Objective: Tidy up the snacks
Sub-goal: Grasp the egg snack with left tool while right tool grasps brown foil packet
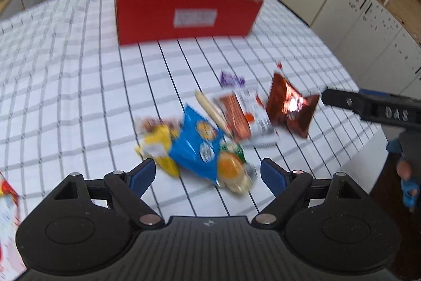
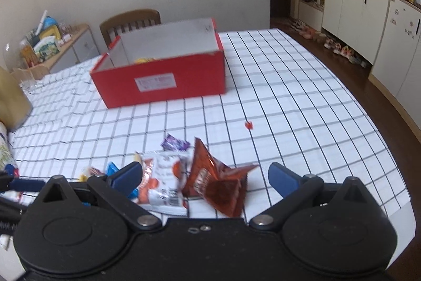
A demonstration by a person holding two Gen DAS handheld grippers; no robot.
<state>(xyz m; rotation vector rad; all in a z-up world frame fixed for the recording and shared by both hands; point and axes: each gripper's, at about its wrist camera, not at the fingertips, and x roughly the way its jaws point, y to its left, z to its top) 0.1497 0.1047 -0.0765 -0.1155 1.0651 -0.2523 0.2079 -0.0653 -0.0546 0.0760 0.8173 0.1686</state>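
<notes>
A pile of snack packets lies on the checked tablecloth: a blue bag [image 1: 196,146], a yellow packet [image 1: 158,146], a green and orange packet [image 1: 232,167], a white packet [image 1: 256,109], a shiny brown bag [image 1: 289,104] and a small purple packet [image 1: 231,79]. My left gripper [image 1: 206,173] is open just above the blue bag and the green packet. My right gripper [image 2: 205,175] is open over the brown bag [image 2: 215,181] and the white packet [image 2: 163,181]. An open red box [image 1: 184,15] stands behind; in the right wrist view the box [image 2: 163,78] holds something yellow.
A wooden chair [image 2: 131,23] stands behind the table. White cabinets [image 2: 368,17] and shelves line the right wall. A small red scrap [image 2: 248,125] lies on the cloth. Another packet [image 1: 8,202] lies at the left edge. The table's right edge [image 2: 394,188] is close.
</notes>
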